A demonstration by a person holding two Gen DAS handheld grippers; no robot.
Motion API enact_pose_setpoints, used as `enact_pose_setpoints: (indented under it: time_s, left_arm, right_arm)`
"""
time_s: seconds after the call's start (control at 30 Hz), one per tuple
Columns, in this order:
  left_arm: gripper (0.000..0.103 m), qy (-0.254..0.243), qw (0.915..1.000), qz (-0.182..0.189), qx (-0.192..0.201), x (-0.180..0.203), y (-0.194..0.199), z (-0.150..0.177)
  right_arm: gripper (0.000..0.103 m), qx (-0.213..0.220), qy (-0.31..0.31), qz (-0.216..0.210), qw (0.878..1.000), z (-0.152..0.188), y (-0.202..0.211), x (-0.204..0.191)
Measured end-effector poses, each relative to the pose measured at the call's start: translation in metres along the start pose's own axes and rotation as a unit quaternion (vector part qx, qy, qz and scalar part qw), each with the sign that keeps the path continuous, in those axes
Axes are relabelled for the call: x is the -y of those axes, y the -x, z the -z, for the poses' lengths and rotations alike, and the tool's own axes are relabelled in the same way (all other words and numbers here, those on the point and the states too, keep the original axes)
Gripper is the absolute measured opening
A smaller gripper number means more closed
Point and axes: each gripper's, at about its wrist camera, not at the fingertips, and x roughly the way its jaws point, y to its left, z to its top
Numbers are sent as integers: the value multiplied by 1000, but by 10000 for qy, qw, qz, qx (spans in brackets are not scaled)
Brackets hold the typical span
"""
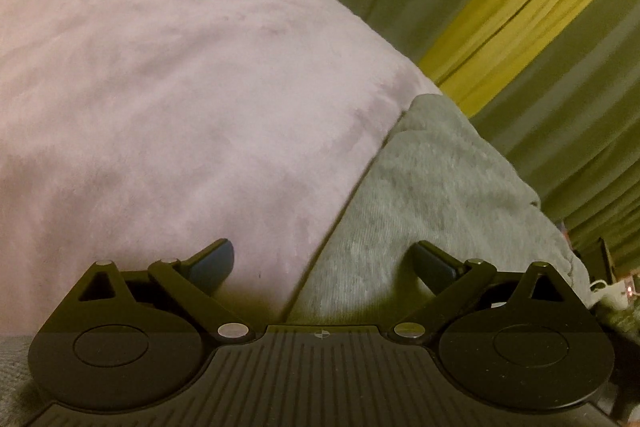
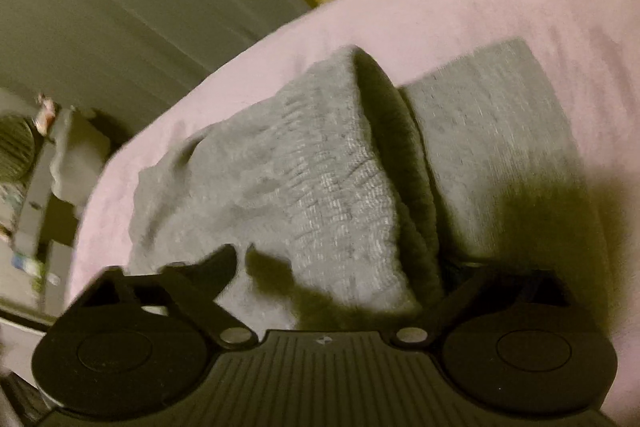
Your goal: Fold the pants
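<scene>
Dim, yellow-tinted light; right wrist view smeared by motion blur.
A dark shadow is cast on the pants (image 2: 320, 179) nearest the right claw (image 2: 340, 263); straight lines are bent toward fisheye edges.

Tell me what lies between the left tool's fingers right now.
In the left wrist view, the grey pants' edge on the pink blanket lies between the open left tool's fingers.

Left wrist view low and close past spread jaws, right wrist view tilted, close, 2 views sharing grey pants (image 1: 432, 195) on pink blanket (image 1: 160, 87)
</scene>
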Motion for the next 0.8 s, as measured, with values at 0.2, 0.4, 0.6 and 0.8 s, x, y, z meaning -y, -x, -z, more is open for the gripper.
enact_pose_setpoints:
  time_s: [0.2, 0.4, 0.6, 0.8]
  left_arm:
    - [101, 124, 9999, 15, 69, -2, -2, -2]
    - [101, 445, 9988, 159, 130, -12, 2, -5]
    - [101, 444, 9988, 174, 92, -12, 2, -5]
    - [101, 418, 9990, 164, 78, -12, 2, -6]
  right_arm:
    - [40, 221, -219, -92, 9995, 3, 26, -12]
    - [38, 818, -673, -1320, 9856, 1, 80, -32]
    - [38, 1262, -1014, -1122, 9804, 17, 108, 14]
    - [49, 535, -1257, 312, 9901, 32, 65, 78]
